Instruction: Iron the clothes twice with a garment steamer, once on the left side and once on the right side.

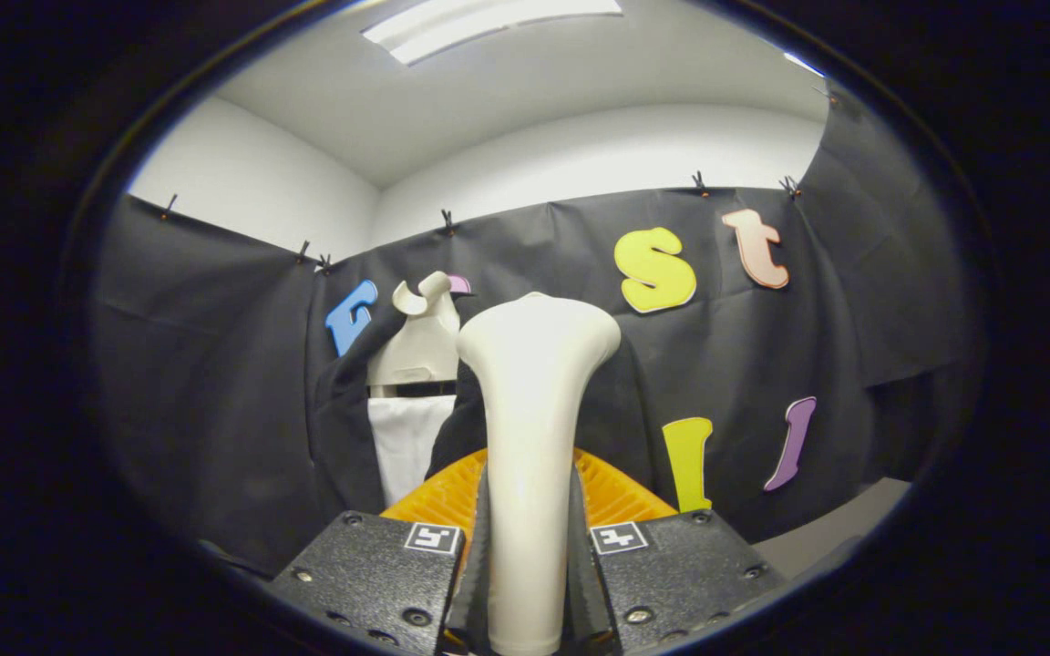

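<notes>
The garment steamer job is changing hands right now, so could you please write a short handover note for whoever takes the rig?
Gripper: shut on the garment steamer, both fingers pressing its cream handle; the head stands upright above them.
Clothes: a white garment hangs on a cream mannequin with a black belt, beyond the fingers and to the left of the steamer, against the black cloth wall.
Done: steamer picked up.
Left: the head is apart from the garment; whether any pass is done cannot be told, so assume left and right passes both remain.
</notes>
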`<state>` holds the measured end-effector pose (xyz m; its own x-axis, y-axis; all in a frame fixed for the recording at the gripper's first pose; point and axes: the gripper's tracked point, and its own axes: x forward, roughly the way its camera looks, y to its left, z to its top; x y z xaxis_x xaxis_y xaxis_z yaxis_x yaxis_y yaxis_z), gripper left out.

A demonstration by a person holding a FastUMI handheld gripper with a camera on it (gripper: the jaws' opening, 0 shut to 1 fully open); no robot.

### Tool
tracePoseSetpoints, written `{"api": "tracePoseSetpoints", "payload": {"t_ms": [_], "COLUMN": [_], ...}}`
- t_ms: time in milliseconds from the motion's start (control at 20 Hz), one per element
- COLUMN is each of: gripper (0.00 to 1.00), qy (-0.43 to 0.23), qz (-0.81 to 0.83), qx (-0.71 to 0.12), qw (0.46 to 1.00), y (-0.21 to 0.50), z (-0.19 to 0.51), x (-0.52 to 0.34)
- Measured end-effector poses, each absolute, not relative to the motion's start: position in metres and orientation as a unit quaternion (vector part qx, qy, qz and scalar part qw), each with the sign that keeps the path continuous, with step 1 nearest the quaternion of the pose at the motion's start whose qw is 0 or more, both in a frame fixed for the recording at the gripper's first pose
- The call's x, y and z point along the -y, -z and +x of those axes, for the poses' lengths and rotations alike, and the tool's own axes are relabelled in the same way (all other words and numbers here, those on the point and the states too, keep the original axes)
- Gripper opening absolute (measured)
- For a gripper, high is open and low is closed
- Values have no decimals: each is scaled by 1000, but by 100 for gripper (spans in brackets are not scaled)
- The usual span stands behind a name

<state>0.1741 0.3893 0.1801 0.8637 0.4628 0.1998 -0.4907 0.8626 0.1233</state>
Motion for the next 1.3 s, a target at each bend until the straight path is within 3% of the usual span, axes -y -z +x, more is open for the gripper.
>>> {"api": "tracePoseSetpoints", "payload": {"t_ms": [1300], "gripper": [39], "qy": [-255], "qz": [51], "qx": [-14], "qw": [966], "y": [-21], "z": [123], "x": [-384]}}
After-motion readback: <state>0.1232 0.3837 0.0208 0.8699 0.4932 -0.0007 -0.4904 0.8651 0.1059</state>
